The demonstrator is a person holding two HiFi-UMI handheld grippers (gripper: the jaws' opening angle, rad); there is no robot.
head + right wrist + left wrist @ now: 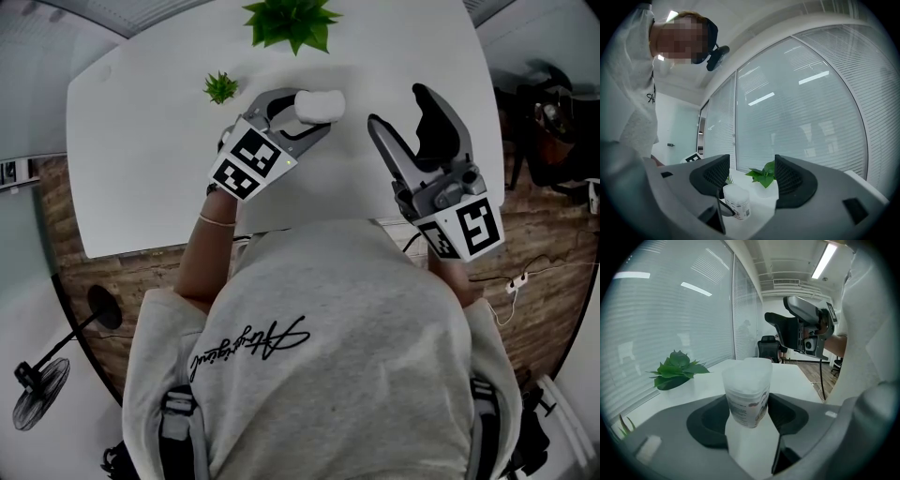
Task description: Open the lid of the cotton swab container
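Now the left gripper [312,111] holds the white tub [323,101] tight between its jaws, up over the table [141,141] near the far edge by the big plant [292,21], and the right gripper [398,106] hangs beside it, jaws wide and empty.

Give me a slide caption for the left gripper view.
Left gripper clamping the swab container, with table and plant behind.
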